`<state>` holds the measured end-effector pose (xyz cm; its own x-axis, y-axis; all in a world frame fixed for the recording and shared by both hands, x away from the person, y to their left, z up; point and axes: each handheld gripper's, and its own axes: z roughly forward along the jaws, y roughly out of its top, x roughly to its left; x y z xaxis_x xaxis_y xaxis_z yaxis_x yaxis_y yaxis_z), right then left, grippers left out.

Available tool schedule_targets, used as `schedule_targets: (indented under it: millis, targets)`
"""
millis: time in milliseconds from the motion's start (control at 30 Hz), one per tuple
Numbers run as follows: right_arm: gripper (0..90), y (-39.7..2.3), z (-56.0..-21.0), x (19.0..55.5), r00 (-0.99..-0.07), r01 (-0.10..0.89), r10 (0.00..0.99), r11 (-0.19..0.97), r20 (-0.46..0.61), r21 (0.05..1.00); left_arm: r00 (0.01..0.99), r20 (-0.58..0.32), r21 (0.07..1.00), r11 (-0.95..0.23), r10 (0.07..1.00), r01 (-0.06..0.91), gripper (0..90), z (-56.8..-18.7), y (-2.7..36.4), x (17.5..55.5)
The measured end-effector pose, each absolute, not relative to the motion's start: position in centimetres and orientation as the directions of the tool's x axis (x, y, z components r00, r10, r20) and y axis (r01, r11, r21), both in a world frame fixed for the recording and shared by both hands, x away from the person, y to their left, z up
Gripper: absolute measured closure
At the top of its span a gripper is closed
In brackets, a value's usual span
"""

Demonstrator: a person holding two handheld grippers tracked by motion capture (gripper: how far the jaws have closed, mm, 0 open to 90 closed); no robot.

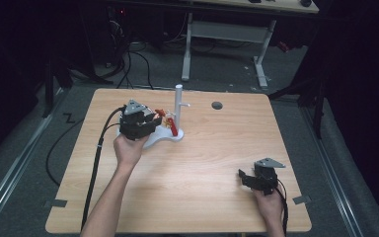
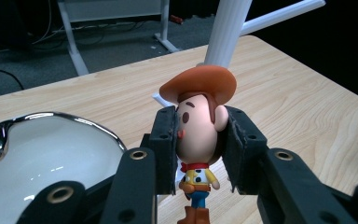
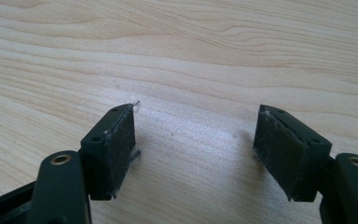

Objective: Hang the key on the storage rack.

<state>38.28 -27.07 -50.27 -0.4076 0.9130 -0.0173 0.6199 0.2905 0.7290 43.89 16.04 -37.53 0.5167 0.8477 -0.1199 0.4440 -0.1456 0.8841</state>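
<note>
Cowboy figurine [image 2: 199, 140], left gripper [image 2: 200, 144] jaws clamping head

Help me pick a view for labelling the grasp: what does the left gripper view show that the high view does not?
Left gripper view alone: the cowboy figure's face and hat, its head pinched between the left gripper's fingers, and a shiny-rimmed white dish.
High view alone: both forearms and the right gripper resting apart, open.
Both: the wooden table and white post stand.

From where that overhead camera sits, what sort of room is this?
Probably a lab or workshop set up for recording. A bare wooden table stands on grey carpet, cables run across the floor, and a height-adjustable desk stands behind in a darkened room.
</note>
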Motion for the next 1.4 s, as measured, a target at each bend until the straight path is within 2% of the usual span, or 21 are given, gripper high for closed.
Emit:
schedule_targets:
  millis: [300,1000,1267,1400]
  targets:
    - [29.7,-27.1,-50.3,38.3,-0.408,0.619,0.913,0.291,-0.018,0.729,0.498,-0.093,0.889,-0.153,0.862,0.432,67.1,-38.5,15.9,43.6]
    - [29.7,-27.1,-50.3,38.3,-0.409,0.619,0.913,0.292,-0.018,0.729,0.492,-0.070,0.857,-0.200,0.868,0.475,67.0,-41.1,13.9,44.4]
    - [29.7,-27.1,-50.3,38.3,-0.409,0.619,0.912,0.291,-0.017,0.729,0.489,-0.090,0.852,-0.187,0.868,0.489,66.9,-42.4,13.2,44.8]
    - [29.8,-27.1,-50.3,38.3,-0.410,0.619,0.912,0.292,-0.018,0.729,0.482,-0.069,0.841,-0.210,0.873,0.499,66.7,-43.2,13.0,45.0]
